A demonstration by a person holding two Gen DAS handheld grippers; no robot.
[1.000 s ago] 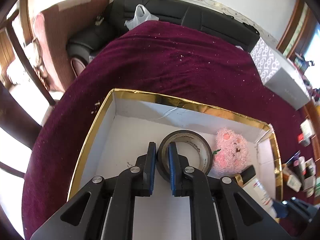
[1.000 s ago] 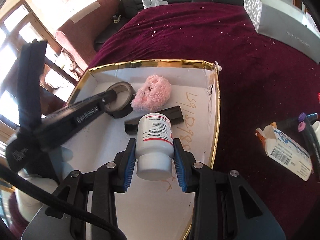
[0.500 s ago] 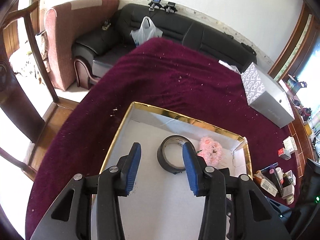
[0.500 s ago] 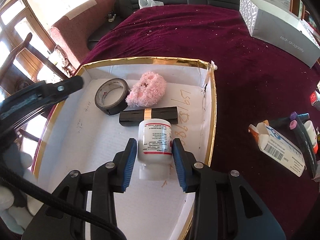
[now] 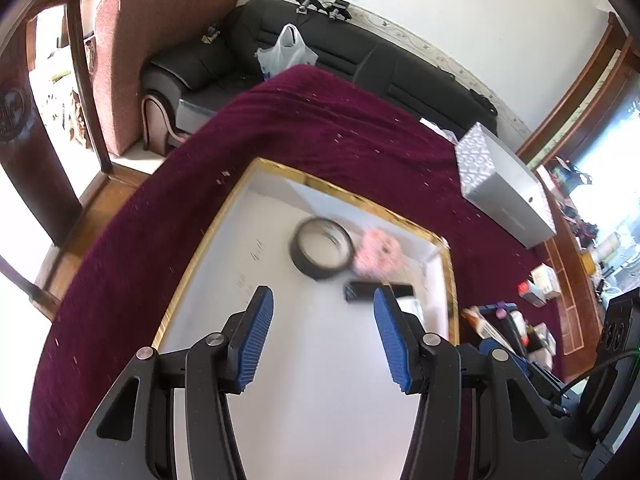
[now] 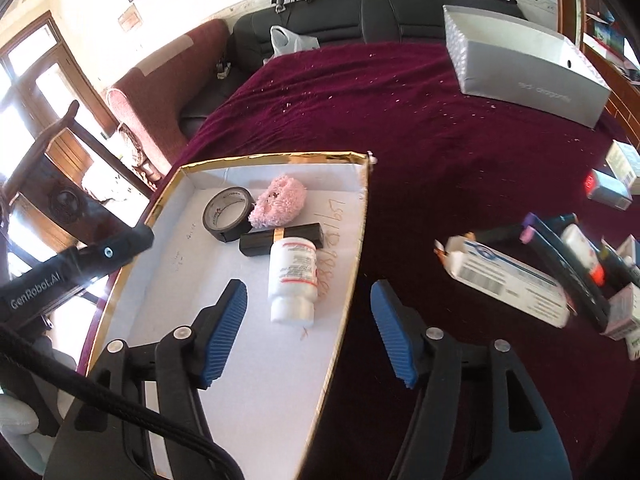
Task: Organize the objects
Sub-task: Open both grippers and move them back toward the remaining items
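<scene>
Already both grippers are opening and empty: the white bottle [image 6: 293, 278] lies on its side in the gold-rimmed box [image 6: 356, 240] just ahead of the right gripper [image 6: 308, 332], so it may roll into the black bar [image 6: 280, 238] beyond it, while the left gripper [image 5: 322, 338] hangs short of the tape roll [image 5: 322, 254]

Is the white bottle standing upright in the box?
No, the white bottle lies on its side on the floor of the gold-edged box, just below the black bar.

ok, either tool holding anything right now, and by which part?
Nothing held. Left tool is opening over bare box floor, nothing between its fingers. Right tool is opening too; the white bottle lies free in the box.
</scene>
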